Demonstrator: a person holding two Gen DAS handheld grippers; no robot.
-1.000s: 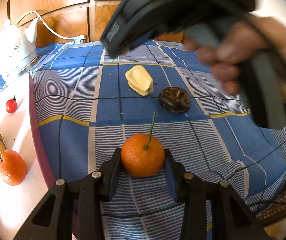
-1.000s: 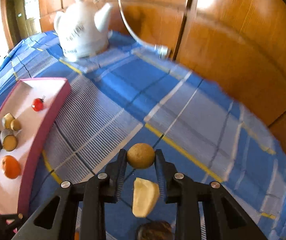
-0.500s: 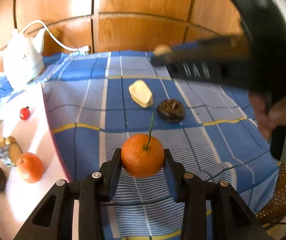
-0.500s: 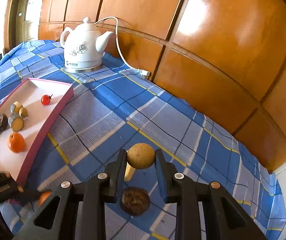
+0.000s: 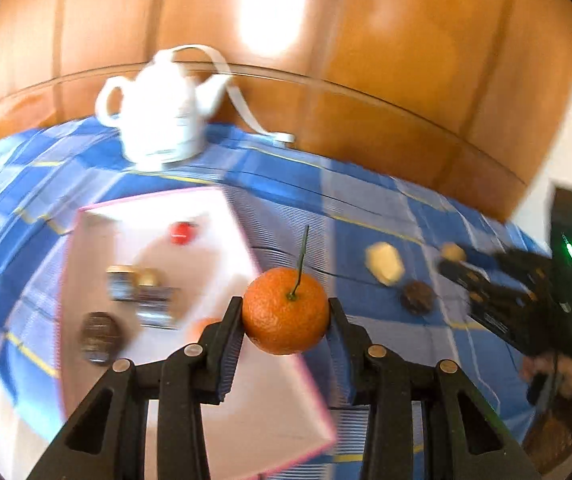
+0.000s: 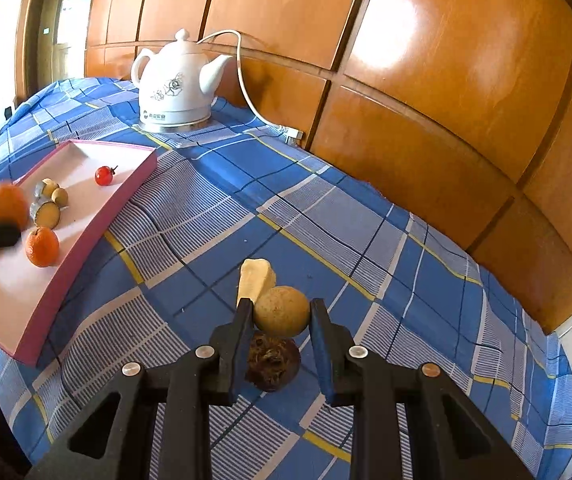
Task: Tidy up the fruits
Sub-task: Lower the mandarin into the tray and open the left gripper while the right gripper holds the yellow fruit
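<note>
Currently: bench [image 6: 366, 240] under blue plaid cloth, white kettle [image 6: 173, 84] at the back by the wood wall. Pink tray [image 6: 85, 236] at the left holds a mandarin [image 6: 41, 246], cut pieces [image 6: 47, 204] and a cherry tomato [image 6: 103, 175]. Left hand-held gripper [image 5: 286, 312] is clamped on a stemmed orange [image 5: 286, 310], raised above the tray's near edge. Right hand-held gripper [image 6: 281, 312] is clamped on a tan round fruit [image 6: 281, 311], above a dark fruit [image 6: 271, 360] and a yellow wedge [image 6: 255, 280] lying on the cloth.
</note>
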